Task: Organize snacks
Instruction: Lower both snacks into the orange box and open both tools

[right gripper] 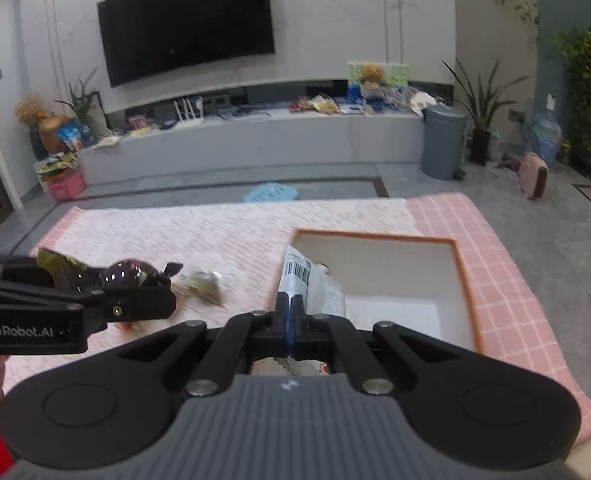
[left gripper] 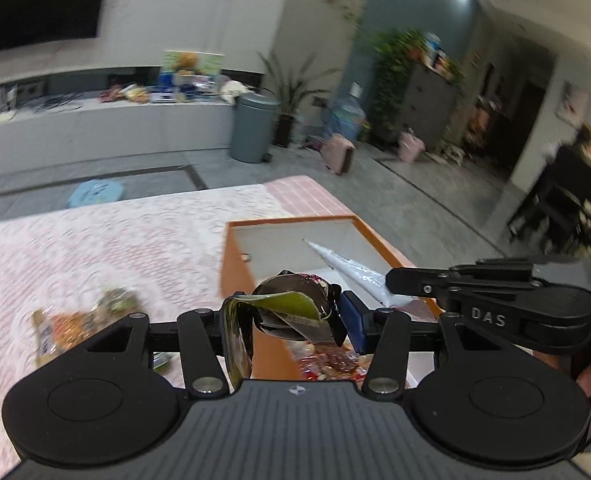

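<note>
The left gripper [left gripper: 291,316] has its jaws clamped around a dark, glossy snack packet [left gripper: 291,300] with a green flap, crumpled between the pads and lifted clear of the table [left gripper: 95,248]. The right gripper [right gripper: 291,312] has its jaws pinched nearly together on the edge of a white barcoded packet [right gripper: 307,284], which sticks up over the near wall of the orange box [right gripper: 465,276]. Both loads are in the air beside or above the box, whose white interior already shows a few wrappers low down in the left view. More loose snacks [right gripper: 203,288] lie on the pink checked cloth to the left. The likely trouble: the two grippers are close together, so they could knock each other over the opening, and the thin edge grip on the white packet could slip, dropping it outside the rim.
</note>
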Demonstrator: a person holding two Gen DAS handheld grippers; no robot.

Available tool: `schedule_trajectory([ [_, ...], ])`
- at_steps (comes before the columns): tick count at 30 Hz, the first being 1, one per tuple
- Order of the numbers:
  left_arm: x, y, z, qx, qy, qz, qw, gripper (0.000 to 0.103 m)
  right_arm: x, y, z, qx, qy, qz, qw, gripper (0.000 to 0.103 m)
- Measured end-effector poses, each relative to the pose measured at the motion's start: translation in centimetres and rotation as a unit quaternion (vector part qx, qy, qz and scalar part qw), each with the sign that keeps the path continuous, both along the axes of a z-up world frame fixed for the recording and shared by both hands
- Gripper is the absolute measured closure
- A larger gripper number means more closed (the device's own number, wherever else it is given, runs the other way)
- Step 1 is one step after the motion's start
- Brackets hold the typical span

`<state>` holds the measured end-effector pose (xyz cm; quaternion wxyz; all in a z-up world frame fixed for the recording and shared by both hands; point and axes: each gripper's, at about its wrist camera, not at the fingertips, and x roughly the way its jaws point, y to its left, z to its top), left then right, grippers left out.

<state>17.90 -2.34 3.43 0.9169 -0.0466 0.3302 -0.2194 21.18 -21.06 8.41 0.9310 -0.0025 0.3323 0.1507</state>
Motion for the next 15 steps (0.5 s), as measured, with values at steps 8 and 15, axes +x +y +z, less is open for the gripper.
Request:
schedule_trajectory([
  [8,3.0,-6.2,-3.1,0.087,0.014,-0.071,0.9936,0.045,2.7,-4.0,-3.9,-0.009,0.052,-0.010,0.999,0.103],
  [15,5.1,-9.2,-6.3,0.142,0.028,-0.120,0.9821,0.045,4.6,-4.9,-7.4,-0.036,0.090,0.006,0.995,0.103],
])
